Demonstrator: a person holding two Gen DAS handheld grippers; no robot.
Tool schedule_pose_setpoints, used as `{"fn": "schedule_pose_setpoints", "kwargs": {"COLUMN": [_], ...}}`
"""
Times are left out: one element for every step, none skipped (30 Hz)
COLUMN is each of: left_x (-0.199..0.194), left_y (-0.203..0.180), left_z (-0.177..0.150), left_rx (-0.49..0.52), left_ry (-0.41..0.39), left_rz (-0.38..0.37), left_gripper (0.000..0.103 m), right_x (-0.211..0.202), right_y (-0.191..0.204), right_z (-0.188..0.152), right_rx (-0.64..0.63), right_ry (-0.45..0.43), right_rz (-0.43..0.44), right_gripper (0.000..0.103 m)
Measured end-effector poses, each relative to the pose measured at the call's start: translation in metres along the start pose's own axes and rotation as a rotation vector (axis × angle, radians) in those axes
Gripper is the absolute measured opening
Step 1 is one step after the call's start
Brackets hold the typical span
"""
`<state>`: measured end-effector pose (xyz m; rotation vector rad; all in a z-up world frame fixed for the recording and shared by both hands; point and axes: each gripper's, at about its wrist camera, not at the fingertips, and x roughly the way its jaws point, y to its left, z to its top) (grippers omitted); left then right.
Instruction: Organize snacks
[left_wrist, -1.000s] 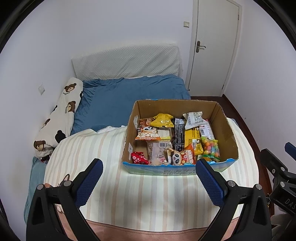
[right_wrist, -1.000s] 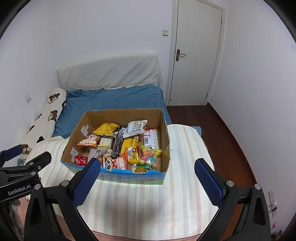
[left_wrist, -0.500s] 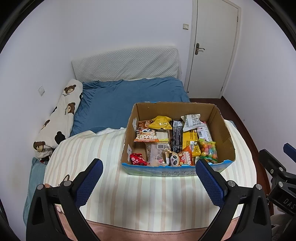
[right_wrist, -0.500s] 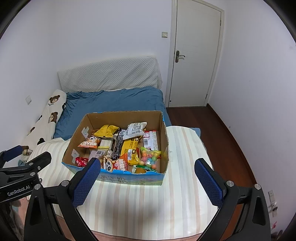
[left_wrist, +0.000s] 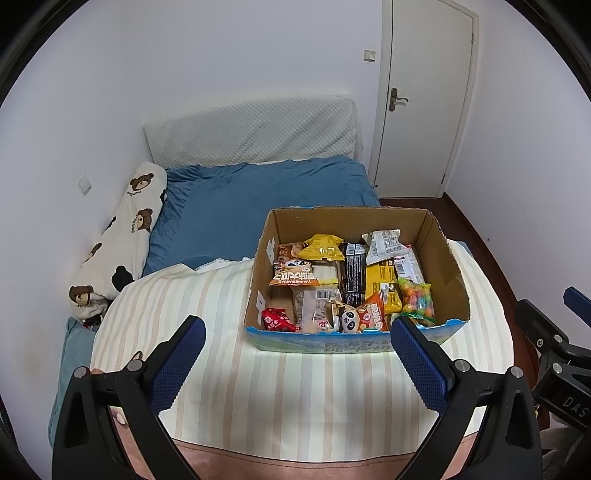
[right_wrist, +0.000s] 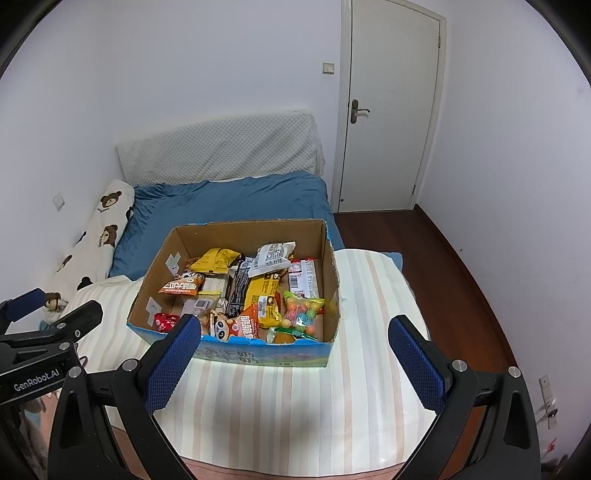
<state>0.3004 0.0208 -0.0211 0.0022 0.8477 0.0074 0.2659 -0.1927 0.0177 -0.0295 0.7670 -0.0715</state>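
Note:
An open cardboard box (left_wrist: 443, 258) with a blue front stands on a striped blanket (left_wrist: 295, 387). It holds several snack packets: a yellow bag (left_wrist: 320, 246), a red packet (left_wrist: 277, 320), a panda packet (left_wrist: 360, 318), a bag of coloured candy (left_wrist: 417, 299). The box also shows in the right wrist view (right_wrist: 155, 280). My left gripper (left_wrist: 297, 363) is open and empty, in front of the box. My right gripper (right_wrist: 293, 363) is open and empty, in front of the box, to the right of the left one.
A blue bedsheet (left_wrist: 258, 195) and a bear-print pillow (left_wrist: 122, 240) lie behind the box. A white padded headboard (left_wrist: 251, 133) leans on the wall. A white door (right_wrist: 388, 110) and dark wood floor (right_wrist: 443, 258) are to the right.
Both views have shifted slightly, so the box sits a little lower and nearer in frame. Both grippers stay open and nothing was taken hold of.

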Motion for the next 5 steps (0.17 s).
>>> {"fn": "schedule_pose_setpoints", "kwargs": {"left_x": [-0.0008,-0.0016,-0.0022,-0.0026,-0.0028], "left_y": [0.0,0.0,0.0001,0.0,-0.0002], "left_z": [0.0003,0.0006,0.0009,0.0003,0.0006], "left_rx": [0.001,0.002,0.003,0.004,0.005], "left_ry": [-0.002,-0.004,-0.006,-0.007,-0.008], "left_rz": [0.001,0.002,0.002,0.002,0.001], "left_gripper": [0.103,0.103,0.103,0.103,0.103], "right_x": [0.0004,0.0001,-0.0004,-0.0004,-0.0007], "right_y": [0.0012,0.0012,0.0013,0.0018,0.0023], "right_z": [0.0002,0.0,-0.0003,-0.0003,-0.0003], "right_rx": [-0.002,0.0,0.001,-0.001,0.0], "right_ry": [0.0,-0.001,-0.001,-0.002,-0.004], "right_rz": [0.0,0.001,0.0,-0.001,-0.001], "right_gripper": [0.103,0.103,0.103,0.103,0.103]}}
